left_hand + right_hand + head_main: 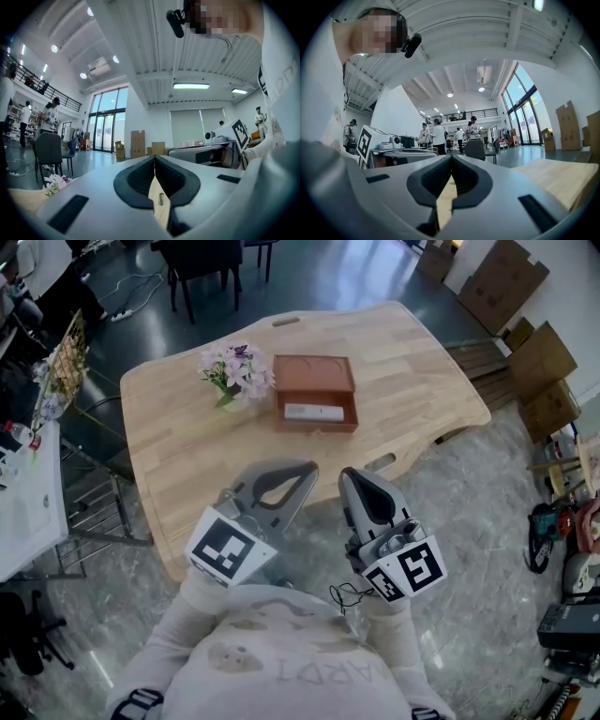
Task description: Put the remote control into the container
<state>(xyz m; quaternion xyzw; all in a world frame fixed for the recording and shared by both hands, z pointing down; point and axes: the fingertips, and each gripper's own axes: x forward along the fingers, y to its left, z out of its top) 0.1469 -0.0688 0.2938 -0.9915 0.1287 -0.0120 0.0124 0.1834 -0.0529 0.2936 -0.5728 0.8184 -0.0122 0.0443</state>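
A white remote control [314, 412] lies inside the brown container [316, 427], which stands open on the wooden table [187, 456] near its middle. Both grippers hang over the table's near edge, well short of the container and pointing toward it. My left gripper [309, 468] is shut with nothing between its jaws; in the left gripper view its tips [154, 157] meet in a line. To its right, my right gripper [349, 472] is also shut and empty, its tips [451, 157] pressed together. In both gripper views the container and the remote are hidden.
A vase of pink and white flowers [234, 371] stands just left of the container. Cardboard boxes [539, 371] and tools lie on the floor at the right. A white table [23, 502] sits at the left, with dark chairs [202, 263] beyond the far edge.
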